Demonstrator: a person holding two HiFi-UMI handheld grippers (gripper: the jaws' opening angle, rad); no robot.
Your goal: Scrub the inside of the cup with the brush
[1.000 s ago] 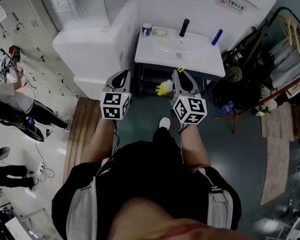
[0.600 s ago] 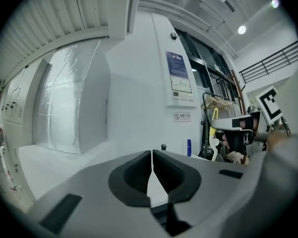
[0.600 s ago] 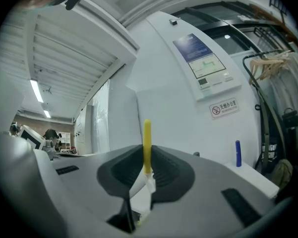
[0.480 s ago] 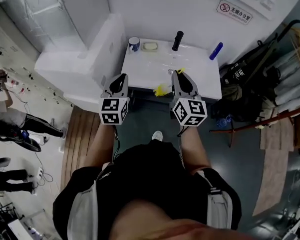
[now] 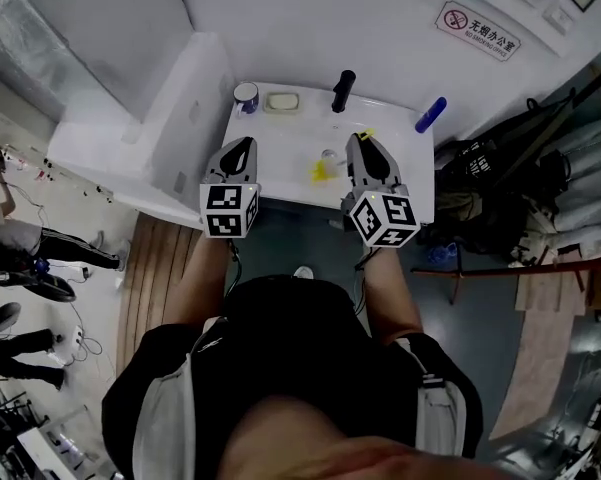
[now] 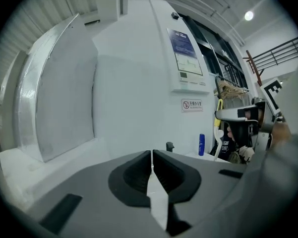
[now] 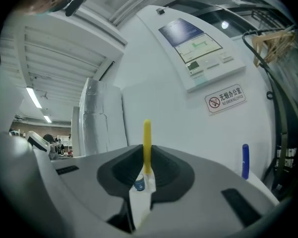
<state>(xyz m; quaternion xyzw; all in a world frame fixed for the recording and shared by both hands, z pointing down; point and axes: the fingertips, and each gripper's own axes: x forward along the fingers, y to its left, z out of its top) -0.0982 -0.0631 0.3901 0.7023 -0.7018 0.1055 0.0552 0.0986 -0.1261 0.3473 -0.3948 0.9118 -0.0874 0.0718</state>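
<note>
Yellow brush (image 5: 321,171) clamped in right tool (image 5: 362,142), left tool (image 5: 239,147) closed empty, cup (image 5: 245,96) ahead at back-left corner of sink (image 5: 285,136)

White washbasin (image 5: 280,163) against wall, black tap (image 5: 343,90) at its back edge, blue bottle (image 5: 430,114) at right corner, soap dish (image 5: 281,101) left of tap, no-smoking sign (image 5: 478,30) above.

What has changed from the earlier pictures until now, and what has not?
The person stepped up to the sink: the left gripper and right gripper, earlier short of it, now reach over its front edge. Nothing was taken or released. Right jaws stay shut on the yellow brush, left jaws shut and empty; the cup has not moved.
</note>
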